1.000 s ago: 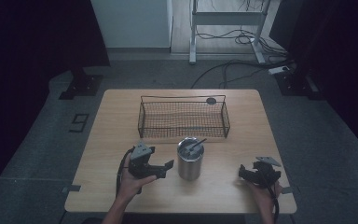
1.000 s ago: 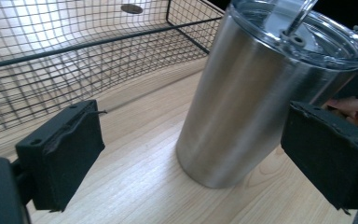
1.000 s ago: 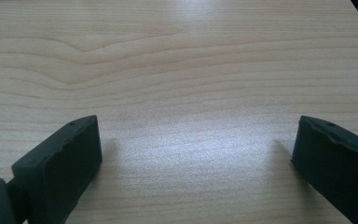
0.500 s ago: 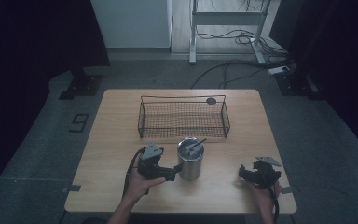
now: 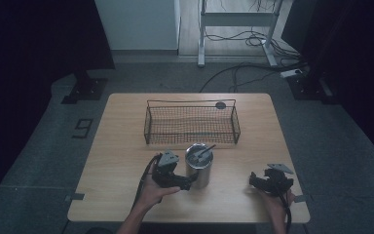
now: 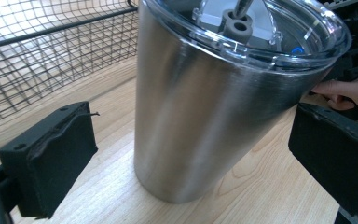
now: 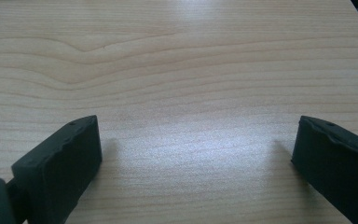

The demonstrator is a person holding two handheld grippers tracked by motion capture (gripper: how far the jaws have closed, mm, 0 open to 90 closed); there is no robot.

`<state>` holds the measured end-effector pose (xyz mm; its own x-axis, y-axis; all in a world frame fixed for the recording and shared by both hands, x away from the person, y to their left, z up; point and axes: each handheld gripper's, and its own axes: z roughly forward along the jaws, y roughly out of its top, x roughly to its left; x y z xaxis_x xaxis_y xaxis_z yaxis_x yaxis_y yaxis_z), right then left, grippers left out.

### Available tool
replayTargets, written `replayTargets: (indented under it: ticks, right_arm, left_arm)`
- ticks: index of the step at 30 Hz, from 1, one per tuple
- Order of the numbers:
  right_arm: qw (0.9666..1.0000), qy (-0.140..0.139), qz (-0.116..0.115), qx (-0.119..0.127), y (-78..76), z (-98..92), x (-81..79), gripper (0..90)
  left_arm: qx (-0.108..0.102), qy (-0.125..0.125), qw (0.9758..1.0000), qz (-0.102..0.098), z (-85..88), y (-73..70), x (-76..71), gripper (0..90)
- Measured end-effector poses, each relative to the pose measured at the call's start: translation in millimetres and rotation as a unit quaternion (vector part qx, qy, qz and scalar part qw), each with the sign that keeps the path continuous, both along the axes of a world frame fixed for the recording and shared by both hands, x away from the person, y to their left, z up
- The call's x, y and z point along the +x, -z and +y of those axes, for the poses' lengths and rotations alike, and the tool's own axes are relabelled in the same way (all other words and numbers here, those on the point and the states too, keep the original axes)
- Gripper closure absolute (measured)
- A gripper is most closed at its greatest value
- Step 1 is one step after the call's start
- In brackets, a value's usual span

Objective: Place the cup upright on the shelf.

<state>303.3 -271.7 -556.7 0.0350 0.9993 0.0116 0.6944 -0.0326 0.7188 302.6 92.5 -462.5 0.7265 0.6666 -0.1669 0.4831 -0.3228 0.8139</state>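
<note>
Pale wood-grain tabletop (image 5: 126, 195), rectangular, light brown, stands on a grey floor (image 5: 39, 161) in a dim room. Dark curtain or panel (image 5: 39, 39) fills the far left; a white wall panel (image 5: 136, 24) sits behind centre. Beyond the table, the legs of a metal frame (image 5: 202, 29) and loose black cables (image 5: 243, 73) run over the floor. A dark floor stand foot (image 5: 80, 90) lies near the table's far left corner.

Black wire-mesh rectangular basket (image 5: 192, 124) at the table's far middle, a small dark round disc (image 5: 220, 105) at its far right rim.

Brushed stainless-steel tumbler with clear plastic lid (image 5: 198, 165) stands upright just in front of the basket, near the table's centre. A straw or stick pokes through the lid; hard to tell which.

Left gripper (image 5: 187, 184), black, two-jaw, held in the person's left hand (image 5: 155, 190), sits right against the tumbler's left side. In the left gripper view the tumbler (image 6: 205, 116) stands between the jaws, which have just been opening; both foam pads (image 6: 58, 154) are clear of the steel wall, a gap on each side. Basket mesh (image 6: 42, 56) shows behind.

Right gripper (image 5: 254, 181), in the right hand (image 5: 278, 200), rests near the table's front right, well apart from the tumbler. Its jaws are spread wide over bare wood (image 7: 182, 93), nothing between them.
</note>
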Motion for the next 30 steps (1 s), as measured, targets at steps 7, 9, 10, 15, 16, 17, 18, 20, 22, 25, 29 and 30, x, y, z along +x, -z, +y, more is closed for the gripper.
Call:
replayTargets:
  ticks: [7,9,10,15,16,17,18,20,22,25,29,30]
  right_arm:
    - [1.0000,0.000,0.000,0.000,0.0,0.0,0.0,1.0]
    - [1.0000,0.000,0.000,0.000,0.0,0.0,0.0,1.0]
    - [1.0000,0.000,0.000,0.000,0.0,0.0,0.0,1.0]
    - [1.0000,0.000,0.000,0.000,0.0,0.0,0.0,1.0]
    - [1.0000,0.000,0.000,0.000,0.0,0.0,0.0,1.0]
    - [1.0000,0.000,0.000,0.000,0.0,-0.1,0.2,0.9]
    - [1.0000,0.000,0.000,0.000,0.0,-0.1,0.2,0.9]
    - [1.0000,0.000,0.001,0.000,0.0,-0.2,0.4,0.8]
    - [1.0000,0.000,0.002,0.000,-0.1,-0.3,0.4,0.8]
    - [1.0000,0.001,0.002,0.000,-0.1,-0.2,0.6,0.8]
    - [1.0000,0.001,0.002,0.000,-0.1,-0.2,0.6,0.8]
    - [1.0000,0.001,0.002,0.000,-0.1,-0.2,0.6,0.8]
  left_arm:
    - [0.002,0.006,1.0000,0.000,-10.7,0.4,1.9,0.7]
    - [0.005,0.006,1.0000,0.001,-15.4,0.4,4.3,0.7]
    - [0.005,0.006,1.0000,0.001,-15.4,0.4,4.3,0.6]
    - [0.012,0.011,0.9998,0.006,-27.0,0.3,10.1,1.0]
    - [0.012,0.011,0.9998,0.006,-27.0,0.3,10.1,1.0]
    - [0.015,0.011,0.9998,0.005,-30.9,0.5,12.1,1.0]
    - [0.015,0.011,0.9998,0.005,-30.9,0.5,12.1,1.0]
    - [0.017,0.009,0.9998,0.004,-32.8,1.2,14.0,1.0]
    - [0.015,0.011,0.9998,0.006,-34.2,2.8,16.8,0.1]
    - [0.013,0.015,0.9998,0.006,-37.9,4.8,21.9,0.0]
    - [0.014,0.011,0.9998,0.001,-43.3,5.3,23.7,0.0]
    - [0.014,0.011,0.9998,0.001,-43.3,5.3,23.7,0.0]
